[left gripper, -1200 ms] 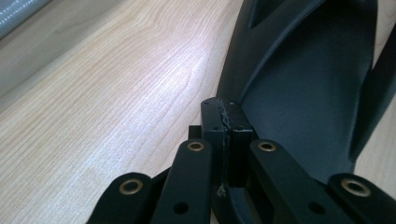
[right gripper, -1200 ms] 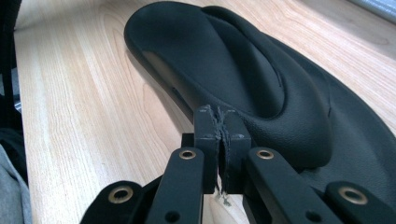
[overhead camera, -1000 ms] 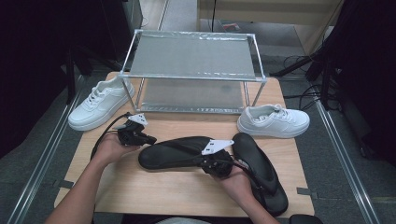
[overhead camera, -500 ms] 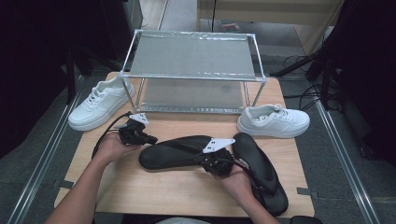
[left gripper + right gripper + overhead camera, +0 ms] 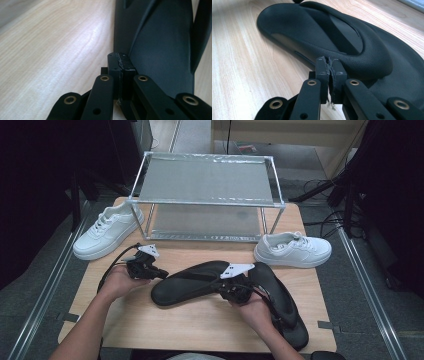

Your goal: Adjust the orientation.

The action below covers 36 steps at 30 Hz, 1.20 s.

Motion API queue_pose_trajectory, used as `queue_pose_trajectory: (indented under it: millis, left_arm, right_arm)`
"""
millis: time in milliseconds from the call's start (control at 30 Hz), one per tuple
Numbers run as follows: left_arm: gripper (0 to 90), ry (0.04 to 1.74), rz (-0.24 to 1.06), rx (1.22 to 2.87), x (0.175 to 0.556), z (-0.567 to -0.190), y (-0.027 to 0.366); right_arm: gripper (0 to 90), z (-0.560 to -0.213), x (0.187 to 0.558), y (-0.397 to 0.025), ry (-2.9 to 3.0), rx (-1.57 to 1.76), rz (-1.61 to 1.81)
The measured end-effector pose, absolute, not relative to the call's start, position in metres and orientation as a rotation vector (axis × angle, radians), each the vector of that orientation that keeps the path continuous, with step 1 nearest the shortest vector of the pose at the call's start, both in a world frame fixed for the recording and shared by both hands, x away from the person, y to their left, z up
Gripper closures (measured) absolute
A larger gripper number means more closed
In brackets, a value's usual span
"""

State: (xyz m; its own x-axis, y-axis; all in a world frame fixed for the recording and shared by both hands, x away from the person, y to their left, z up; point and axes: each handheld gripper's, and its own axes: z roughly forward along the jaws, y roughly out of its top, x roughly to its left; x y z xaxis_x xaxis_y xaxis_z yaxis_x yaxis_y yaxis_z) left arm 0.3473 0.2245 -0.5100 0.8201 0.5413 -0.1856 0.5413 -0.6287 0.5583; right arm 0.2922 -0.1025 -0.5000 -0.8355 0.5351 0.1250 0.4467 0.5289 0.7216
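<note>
Table: a wooden table (image 5: 200, 320) carried everything, and the person sat at its near edge.
Left gripper: the left gripper (image 5: 161, 274) was held in the left hand (image 5: 117, 281) at the left part of the table, and it pointed to the right, at the near slipper.
Left jaws: in the left gripper view the two black jaws were pressed together with nothing between them. Their tips were just beside the end of the slipper; I cannot tell if they touched it.
Right gripper: the right gripper (image 5: 223, 290) was held in the right hand (image 5: 255, 310) in the middle of the table, at the near edge of the same slipper.
Right jaws: in the right gripper view the jaws were also pressed together and empty, with their tips against or just beside the side of the sole.
Near slipper: a black slipper (image 5: 192, 281) lay flat on the table between the two grippers, with its length from left to right.
Second slipper: another black slipper (image 5: 282, 307) lay at the right, partly under the right hand, and it pointed to the near right corner.
Rack: a metal shoe rack (image 5: 207, 195) with two mesh shelves stood at the far side of the table.
White shoes: one white sneaker (image 5: 107, 230) stood to the left of the rack and a second white sneaker (image 5: 292, 250) stood to the right of it, both on the table.
</note>
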Motion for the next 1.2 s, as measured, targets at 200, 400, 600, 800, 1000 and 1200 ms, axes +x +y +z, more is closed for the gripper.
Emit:
queue_pose_trajectory:
  millis: [200,400,600,800,1000,1200]
  left_arm:
    - [89.9,0.825,-0.013,2.376,0.344,-0.510,0.225]
    - [90.0,0.854,-0.040,2.358,0.335,-0.511,0.226]
    - [90.0,0.846,-0.079,2.366,0.325,-0.512,0.220]
    - [89.8,0.826,-0.122,2.368,0.314,-0.512,0.213]
    - [89.6,0.779,-0.167,2.378,0.310,-0.513,0.205]
    - [89.6,0.747,-0.204,2.381,0.309,-0.514,0.198]
  right_arm:
    - [88.4,-0.500,0.299,-0.104,2.643,0.874,1.206]
    - [88.4,-0.500,0.308,-0.104,2.643,0.896,1.213]
    - [88.3,-0.498,0.313,-0.105,2.633,0.901,1.206]
    - [87.7,-0.498,0.329,-0.105,2.624,0.940,1.209]
    - [90.0,-0.497,0.336,-0.104,2.616,0.945,1.203]
    - [90.0,-0.498,0.341,-0.104,2.604,0.989,1.214]
